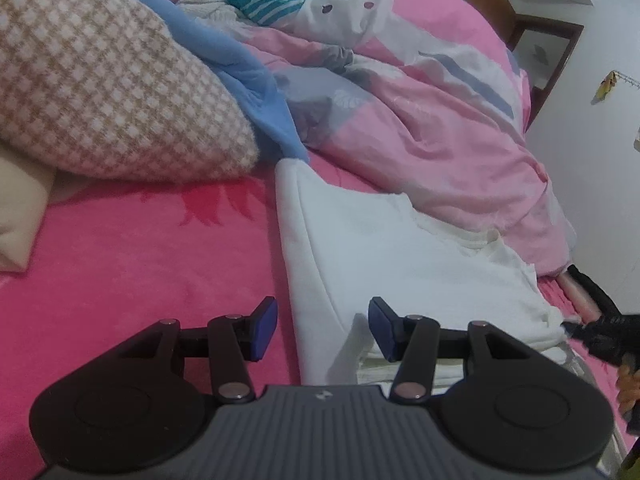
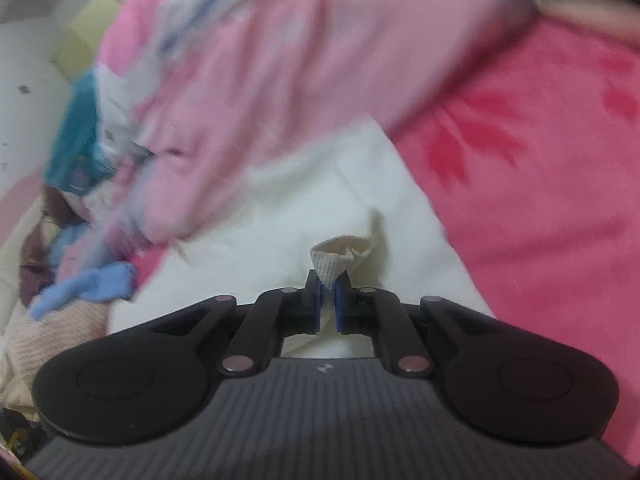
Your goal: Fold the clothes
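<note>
Pink bed sheet (image 1: 132, 264), white wall (image 1: 600, 140), wooden bedside cabinet (image 1: 532, 36)

Your left gripper (image 1: 322, 328) has a grey ribbed housing with a small pale logo near its front edge. Two rounded black lobes flank the housing, each with a shallow circular recess. Flat black link bars run forward from the lobes, pinned by round silver rivets at each joint. Each finger (image 1: 262, 330) ends in a deep blue rectangular pad set in a black holder. Your right gripper (image 2: 328, 300) is built the same way: grey ribbed body, black lobes, silver rivets, blue pads (image 2: 318, 304) on the jaws.
</note>
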`<control>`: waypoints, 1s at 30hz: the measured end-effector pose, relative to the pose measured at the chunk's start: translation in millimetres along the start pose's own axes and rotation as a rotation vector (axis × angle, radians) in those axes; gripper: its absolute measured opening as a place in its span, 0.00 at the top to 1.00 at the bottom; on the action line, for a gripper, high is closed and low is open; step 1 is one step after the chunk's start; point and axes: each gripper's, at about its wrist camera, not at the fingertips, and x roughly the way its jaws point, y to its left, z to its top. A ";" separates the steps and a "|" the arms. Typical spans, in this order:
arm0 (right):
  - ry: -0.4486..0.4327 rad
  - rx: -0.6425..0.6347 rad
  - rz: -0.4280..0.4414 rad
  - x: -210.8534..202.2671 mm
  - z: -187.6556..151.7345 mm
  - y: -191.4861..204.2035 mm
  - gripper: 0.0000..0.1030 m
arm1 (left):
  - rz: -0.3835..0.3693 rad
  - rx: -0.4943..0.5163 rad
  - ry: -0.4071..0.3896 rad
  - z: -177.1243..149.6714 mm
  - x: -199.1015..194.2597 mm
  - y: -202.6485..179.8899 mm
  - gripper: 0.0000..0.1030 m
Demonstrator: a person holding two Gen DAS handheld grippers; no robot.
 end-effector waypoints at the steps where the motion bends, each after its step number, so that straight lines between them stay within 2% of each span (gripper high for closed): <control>1: 0.006 0.004 0.002 1.9 -0.3 -2.4 0.95 | 0.007 0.006 0.005 -1.3 1.9 -1.1 0.50; 7: -0.073 -0.068 0.065 -9.4 16.0 11.1 0.95 | 0.016 0.022 0.009 -3.8 5.7 -2.8 0.49; 11: 0.038 -0.037 0.020 10.1 2.3 -14.9 0.95 | 0.028 0.051 0.013 -5.6 7.3 -7.3 0.49; 13: 0.042 0.018 0.056 7.8 -2.2 -28.5 0.96 | 0.032 0.059 0.014 -6.1 7.8 -8.3 0.49; 15: 0.030 0.039 0.059 -3.4 3.9 -28.8 0.87 | 0.036 0.067 0.016 -6.6 8.2 -9.2 0.48; 17: 0.000 0.008 0.019 -17.2 10.2 -23.1 0.83 | 0.036 0.071 0.017 -6.6 8.1 -9.2 0.48; 20: -0.078 -0.100 -0.053 -38.5 17.0 -2.7 0.82 | 0.041 0.080 0.017 -7.0 8.2 -10.1 0.48; 23: -0.118 -0.256 -0.022 -41.9 19.4 28.7 0.82 | 0.052 0.097 0.017 -7.9 8.4 -12.1 0.48; 27: -0.051 -0.358 0.045 5.0 16.9 53.1 0.85 | 0.066 0.118 0.018 -9.2 8.9 -14.6 0.48; 28: -0.018 -0.351 0.032 22.7 17.2 51.6 0.85 | 0.065 0.118 0.020 -9.4 9.2 -14.2 0.48; 29: 0.015 -0.341 -0.002 39.9 17.2 47.5 0.89 | 0.065 0.118 0.021 -9.5 9.5 -13.9 0.48; 30: 0.044 -0.325 -0.039 54.1 17.0 41.9 1.00 | 0.063 0.117 0.023 -9.6 9.7 -13.3 0.48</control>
